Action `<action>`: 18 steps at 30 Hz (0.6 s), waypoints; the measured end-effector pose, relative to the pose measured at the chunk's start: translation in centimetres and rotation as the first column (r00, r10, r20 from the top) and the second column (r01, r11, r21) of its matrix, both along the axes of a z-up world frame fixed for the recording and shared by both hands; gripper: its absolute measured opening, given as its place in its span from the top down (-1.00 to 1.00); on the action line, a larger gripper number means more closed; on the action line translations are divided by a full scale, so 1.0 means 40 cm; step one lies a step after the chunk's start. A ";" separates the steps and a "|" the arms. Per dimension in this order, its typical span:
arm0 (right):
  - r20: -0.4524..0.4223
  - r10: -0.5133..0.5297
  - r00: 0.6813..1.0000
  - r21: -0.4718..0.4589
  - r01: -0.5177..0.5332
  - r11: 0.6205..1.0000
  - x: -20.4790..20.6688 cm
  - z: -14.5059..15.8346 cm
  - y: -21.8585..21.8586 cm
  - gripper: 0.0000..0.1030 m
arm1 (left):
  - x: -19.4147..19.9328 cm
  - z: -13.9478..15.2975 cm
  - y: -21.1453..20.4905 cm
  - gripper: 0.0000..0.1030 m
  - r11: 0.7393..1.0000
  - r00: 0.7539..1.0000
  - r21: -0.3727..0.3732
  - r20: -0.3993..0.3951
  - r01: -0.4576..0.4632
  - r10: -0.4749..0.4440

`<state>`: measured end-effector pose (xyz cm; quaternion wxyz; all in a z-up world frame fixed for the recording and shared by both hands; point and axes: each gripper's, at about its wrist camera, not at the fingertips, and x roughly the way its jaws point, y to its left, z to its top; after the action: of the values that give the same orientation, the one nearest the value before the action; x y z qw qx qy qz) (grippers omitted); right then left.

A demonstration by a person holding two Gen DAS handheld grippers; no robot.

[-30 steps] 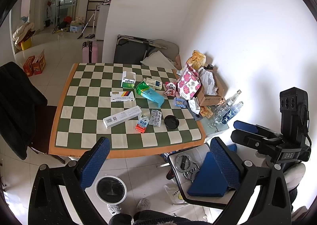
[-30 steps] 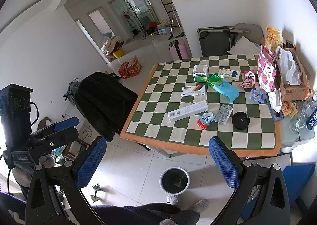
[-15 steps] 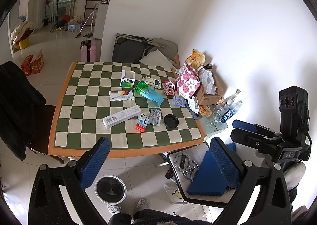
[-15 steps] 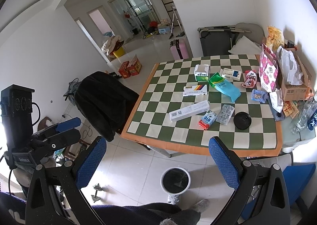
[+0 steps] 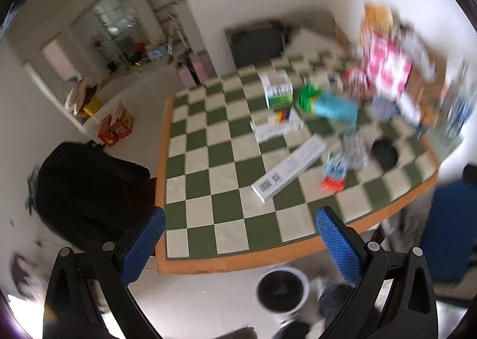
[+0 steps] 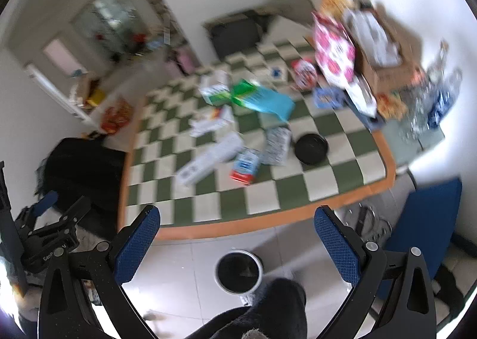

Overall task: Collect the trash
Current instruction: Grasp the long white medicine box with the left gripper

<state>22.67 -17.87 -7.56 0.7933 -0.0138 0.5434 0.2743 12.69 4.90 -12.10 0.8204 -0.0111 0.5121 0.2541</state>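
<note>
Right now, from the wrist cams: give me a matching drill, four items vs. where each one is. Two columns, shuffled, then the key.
Items
1. long white box
2. black round lid
3. waste bin
4. black jacket

Places
A. on the floor, just in front of the table's near edge
B. draped over a chair left of the checkered table
C. near the table's right edge, right of the blister pack
D. lying diagonally mid-table, left of the small red and blue carton

Pairs: 1-D, 2-C, 3-A, 4-B
</note>
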 end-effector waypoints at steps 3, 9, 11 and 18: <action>-0.050 -0.062 0.997 -0.069 0.058 0.996 0.109 -0.123 0.007 -1.00 | 0.117 -0.115 0.040 -1.00 0.999 0.993 -0.011 -0.108 0.051 -0.052; -0.130 -0.119 0.984 -0.229 0.087 0.970 0.371 -0.390 0.045 -1.00 | 0.347 -0.328 0.084 -0.80 0.986 0.929 -0.033 -0.332 0.164 -0.166; -0.181 -0.119 0.976 -0.272 0.066 0.960 0.455 -0.482 0.067 -1.00 | 0.419 -0.398 0.090 -0.75 0.976 0.892 -0.060 -0.398 0.209 -0.216; -0.265 -0.089 0.960 -0.349 -0.010 0.937 0.615 -0.681 0.141 -1.00 | 0.552 -0.593 0.077 -0.74 0.908 0.726 -0.164 -0.553 0.387 -0.409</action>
<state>47.28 -12.23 -34.78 0.7000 -0.1040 0.6888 0.1573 34.78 7.97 -35.82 0.6615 0.1607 0.7305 0.0540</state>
